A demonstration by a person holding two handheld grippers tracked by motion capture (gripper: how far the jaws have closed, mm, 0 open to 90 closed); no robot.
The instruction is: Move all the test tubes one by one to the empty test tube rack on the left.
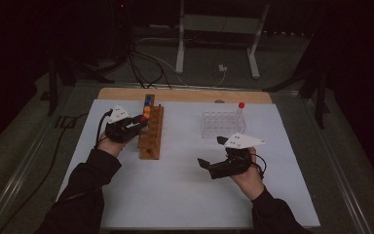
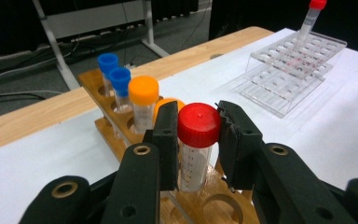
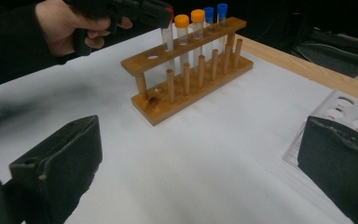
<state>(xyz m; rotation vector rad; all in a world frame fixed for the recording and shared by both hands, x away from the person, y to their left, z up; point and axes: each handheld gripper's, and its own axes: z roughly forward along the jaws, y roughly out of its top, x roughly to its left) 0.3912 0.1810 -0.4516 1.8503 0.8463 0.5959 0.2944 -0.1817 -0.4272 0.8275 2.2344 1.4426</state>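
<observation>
- Left gripper (image 2: 198, 140): its two black fingers (image 2: 168, 140) are clenched on the red-capped tube (image 2: 198, 149), pads pressing just under and against the cap on either side; the tube stands upright between them.
- The tube's lower end sits in a hole of the wooden rack (image 2: 98, 84); its foot is hidden behind the fingers and the gripper body, so how deep it sits cannot be told.
- Just beyond the fingers, one orange-capped tube (image 2: 143, 105) stands in the rack in full sight; a second orange cap (image 2: 170, 101) is mostly covered by the left finger. Farther along the same row stand two blue-capped tubes (image 2: 114, 77).
- In the high view the left gripper (image 1: 139, 122) lies against the rack's near-left side; the caps there are too small and dim to count reliably.
- Right gripper (image 3: 200, 154): fingers (image 3: 60, 163) released and spread wide, nothing between them but bare white bench (image 3: 214, 163); both are cut off by the frame's lower edge.
- Ahead of the right fingers stands the wooden rack, well apart from them; at its far-left end the person's hand (image 3: 70, 23) and the left gripper cover the red cap.
- Beside the right finger a corner of the clear plastic rack (image 3: 345, 109) is cut off by the frame edge; in the left gripper view it bears one tilted red-capped tube (image 2: 307, 23), its cap clipped at the top.
</observation>
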